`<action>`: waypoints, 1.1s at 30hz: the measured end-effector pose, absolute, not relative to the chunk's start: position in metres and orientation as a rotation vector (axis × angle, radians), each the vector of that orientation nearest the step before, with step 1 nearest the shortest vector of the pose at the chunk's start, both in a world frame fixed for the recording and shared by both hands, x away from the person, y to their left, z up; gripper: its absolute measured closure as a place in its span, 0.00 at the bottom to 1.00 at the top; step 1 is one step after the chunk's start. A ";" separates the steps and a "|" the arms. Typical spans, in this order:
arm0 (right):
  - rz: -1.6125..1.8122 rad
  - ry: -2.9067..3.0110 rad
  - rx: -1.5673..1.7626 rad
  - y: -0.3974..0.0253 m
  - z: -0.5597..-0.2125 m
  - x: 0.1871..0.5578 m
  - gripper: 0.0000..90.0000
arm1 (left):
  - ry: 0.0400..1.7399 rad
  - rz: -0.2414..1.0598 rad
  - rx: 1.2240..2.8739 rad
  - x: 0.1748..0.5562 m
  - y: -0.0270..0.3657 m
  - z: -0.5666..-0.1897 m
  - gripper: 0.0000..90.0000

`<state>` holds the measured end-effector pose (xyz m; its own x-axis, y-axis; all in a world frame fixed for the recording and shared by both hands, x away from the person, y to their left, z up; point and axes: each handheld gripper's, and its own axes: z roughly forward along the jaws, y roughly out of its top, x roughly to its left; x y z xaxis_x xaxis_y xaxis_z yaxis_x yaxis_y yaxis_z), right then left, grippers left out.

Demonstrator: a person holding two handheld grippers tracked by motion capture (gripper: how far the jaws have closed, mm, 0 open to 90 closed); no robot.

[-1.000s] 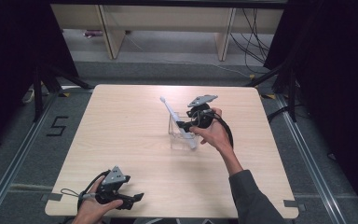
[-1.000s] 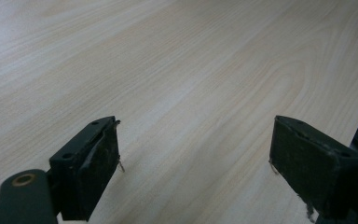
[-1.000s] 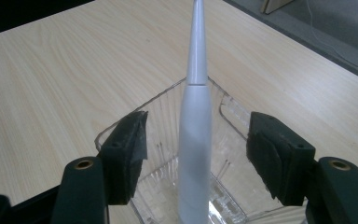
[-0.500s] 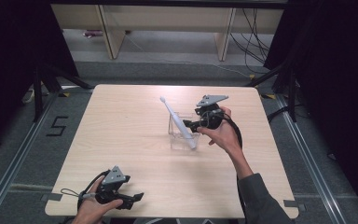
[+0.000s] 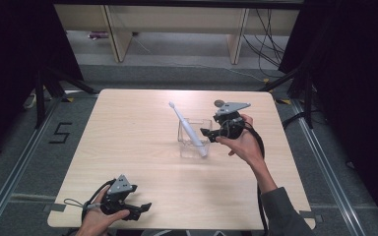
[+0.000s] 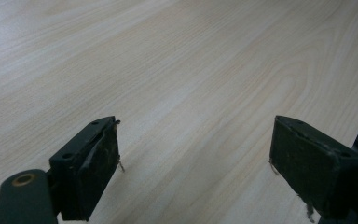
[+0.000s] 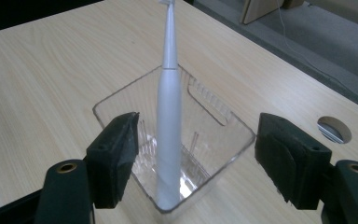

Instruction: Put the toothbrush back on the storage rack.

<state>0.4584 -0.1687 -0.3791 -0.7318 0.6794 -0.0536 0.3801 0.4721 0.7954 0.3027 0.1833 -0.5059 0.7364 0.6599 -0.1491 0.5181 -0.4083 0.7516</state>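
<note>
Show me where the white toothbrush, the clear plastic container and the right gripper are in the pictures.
white toothbrush (image 7: 169, 112): right gripper view, middle of its handle.
clear plastic container (image 7: 223, 122): right gripper view, its far side wall.
right gripper (image 5: 207, 135): high view, between its open jaw tips.

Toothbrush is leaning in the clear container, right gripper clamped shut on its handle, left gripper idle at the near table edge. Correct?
Not quite. The right gripper is open: in the right gripper view its jaws stand wide apart on either side of the toothbrush without touching it. The rest holds: the toothbrush leans in the clear container, and the left gripper sits idle at the near edge.
</note>
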 end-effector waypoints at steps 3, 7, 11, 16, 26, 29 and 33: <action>1.153 2.332 0.843 -0.175 -0.380 0.458 0.34 | 0.887 0.215 2.098 0.303 0.183 -0.506 0.17; 1.150 2.338 0.857 -0.180 -0.378 0.453 0.34 | 0.888 0.214 2.099 0.303 0.183 -0.506 0.17; 1.143 2.339 0.850 -0.184 -0.376 0.450 0.34 | 0.886 0.215 2.099 0.303 0.183 -0.506 0.17; 1.148 2.339 0.861 -0.188 -0.377 0.448 0.34 | 0.887 0.215 2.099 0.303 0.183 -0.506 0.17; 1.131 2.324 0.887 -0.201 -0.381 0.441 0.34 | 0.888 0.217 2.099 0.303 0.183 -0.507 0.17; 1.130 2.321 0.886 -0.205 -0.381 0.438 0.34 | 0.877 0.232 2.117 0.304 0.184 -0.506 0.17; 1.130 2.316 0.890 -0.209 -0.382 0.434 0.33 | 0.888 0.217 2.099 0.303 0.183 -0.506 0.17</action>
<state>0.4340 -0.2090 -0.3819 -0.7110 0.6982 -0.0834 0.3639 0.4668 0.8060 0.3026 0.1828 -0.5063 0.7357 0.6610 -0.1479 0.5186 -0.4092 0.7508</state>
